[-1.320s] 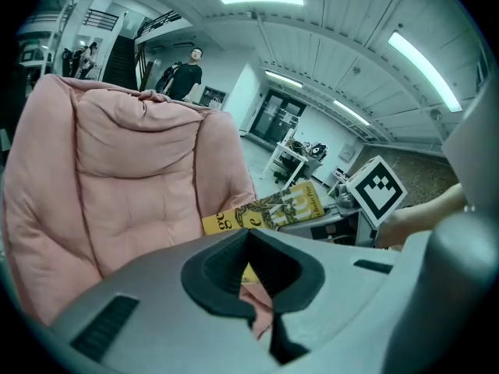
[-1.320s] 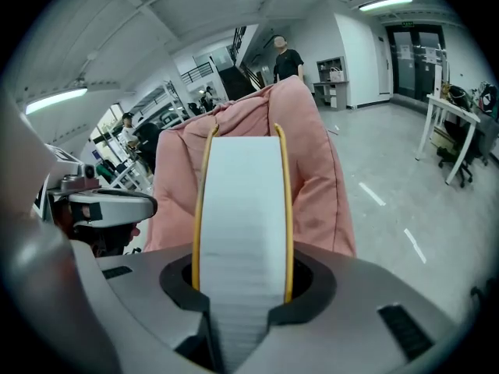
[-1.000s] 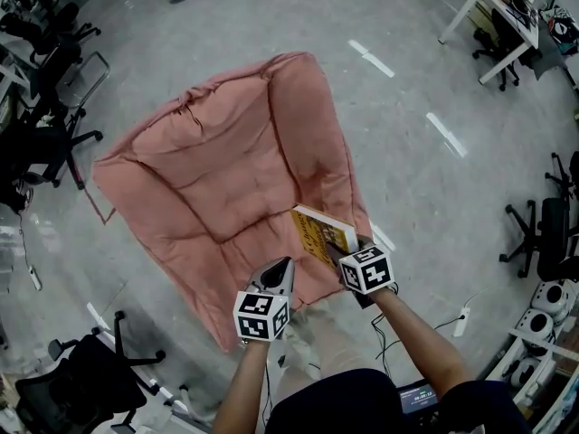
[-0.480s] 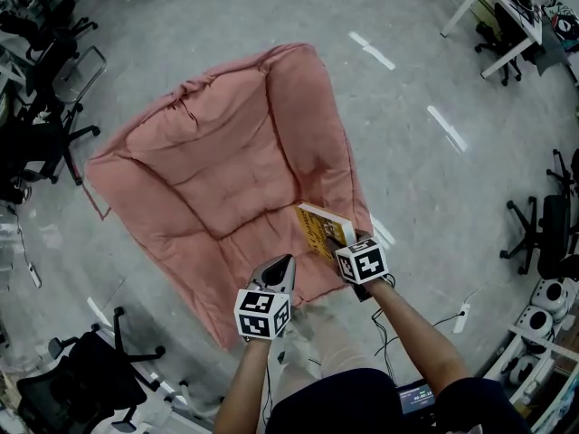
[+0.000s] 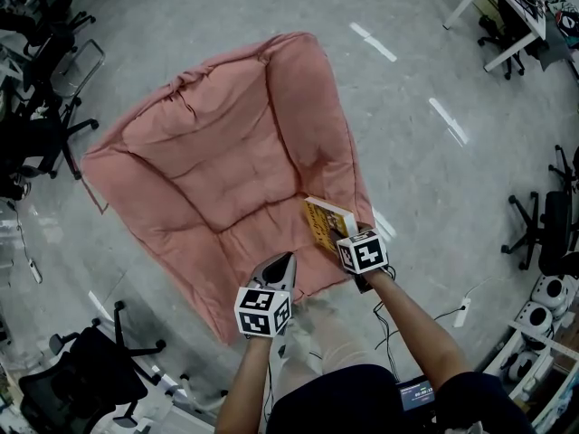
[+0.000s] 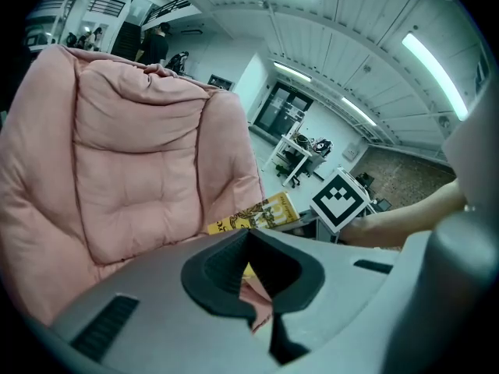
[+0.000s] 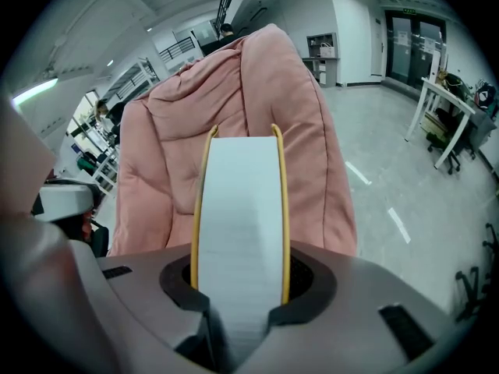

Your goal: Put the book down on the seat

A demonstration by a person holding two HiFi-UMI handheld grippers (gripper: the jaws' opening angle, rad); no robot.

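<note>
The yellow-covered book [image 5: 326, 222] is pinched across its covers by the right gripper [image 5: 347, 242], with its page edges toward that gripper's camera. It is at the near right corner of the pink cushioned chair [image 5: 208, 152]; whether it touches the cushion cannot be told. The left gripper [image 5: 279, 269] hovers near it over the seat's near edge, jaws pressed together on nothing.

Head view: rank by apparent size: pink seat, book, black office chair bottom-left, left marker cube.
1. pink seat
2. black office chair
3. book and left marker cube: about alike; the cube sits nearer the camera and the book is partly covered, so unranked.
</note>
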